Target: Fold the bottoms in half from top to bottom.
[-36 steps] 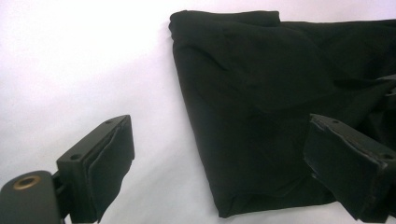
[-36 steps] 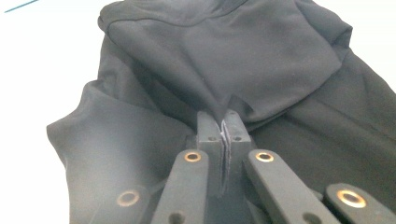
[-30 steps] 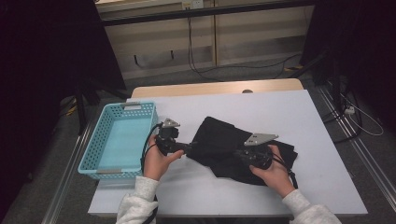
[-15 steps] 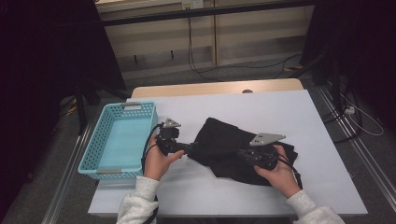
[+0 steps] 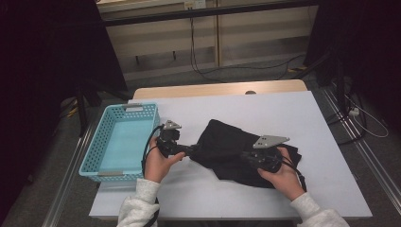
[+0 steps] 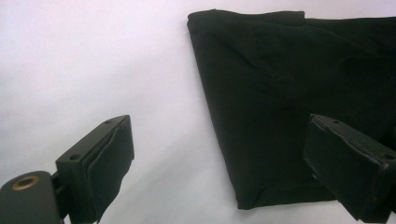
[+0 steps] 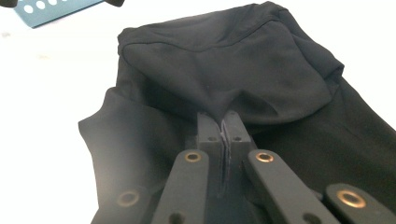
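A black garment (image 5: 227,142) lies folded on the white table (image 5: 283,109). My left gripper (image 5: 191,150) is at the cloth's left edge, level with the table. In the left gripper view its jaws stand wide open (image 6: 219,135), one pad over bare table and the other over the black garment (image 6: 280,84), pressing nothing. My right gripper (image 5: 246,158) rests on the near middle of the cloth. Seen from the right gripper view, it is shut (image 7: 222,119) on a pinched fold of the black garment (image 7: 224,60), which rises slightly to the pads.
A light blue plastic basket (image 5: 101,156) with nothing in it stands at the table's left edge, close behind my left hand; its corner (image 7: 51,11) appears in the right gripper view. Bare white table stretches right of and behind the cloth.
My right gripper has shifted slightly to the right with the fold still pinched. The left gripper has stayed in place.
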Demonstrator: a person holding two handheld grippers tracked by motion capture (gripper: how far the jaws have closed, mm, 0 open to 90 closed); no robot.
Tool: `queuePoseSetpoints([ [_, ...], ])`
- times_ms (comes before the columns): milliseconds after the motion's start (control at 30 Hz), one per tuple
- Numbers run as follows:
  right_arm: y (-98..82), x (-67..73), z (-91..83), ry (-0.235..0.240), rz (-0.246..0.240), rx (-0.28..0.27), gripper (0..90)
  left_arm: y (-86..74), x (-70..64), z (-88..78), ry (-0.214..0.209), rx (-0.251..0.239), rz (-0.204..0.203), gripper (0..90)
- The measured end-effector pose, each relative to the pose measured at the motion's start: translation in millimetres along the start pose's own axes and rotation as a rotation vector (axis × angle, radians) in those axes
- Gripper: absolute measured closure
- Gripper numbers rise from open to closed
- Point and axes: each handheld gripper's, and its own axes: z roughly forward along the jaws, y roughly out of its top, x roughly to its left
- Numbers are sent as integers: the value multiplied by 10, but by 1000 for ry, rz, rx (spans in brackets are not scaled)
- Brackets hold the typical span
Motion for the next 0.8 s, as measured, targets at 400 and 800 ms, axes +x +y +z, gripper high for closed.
queuePoseSetpoints([
  [400, 15, -11, -40, -9, -4, -8, 891, 2, -3, -17, -7, 6, 6, 82],
  [800, 12, -35, -114, -20, 2, -24, 891, -4, -4, -11, -13, 2, 2, 81],
])
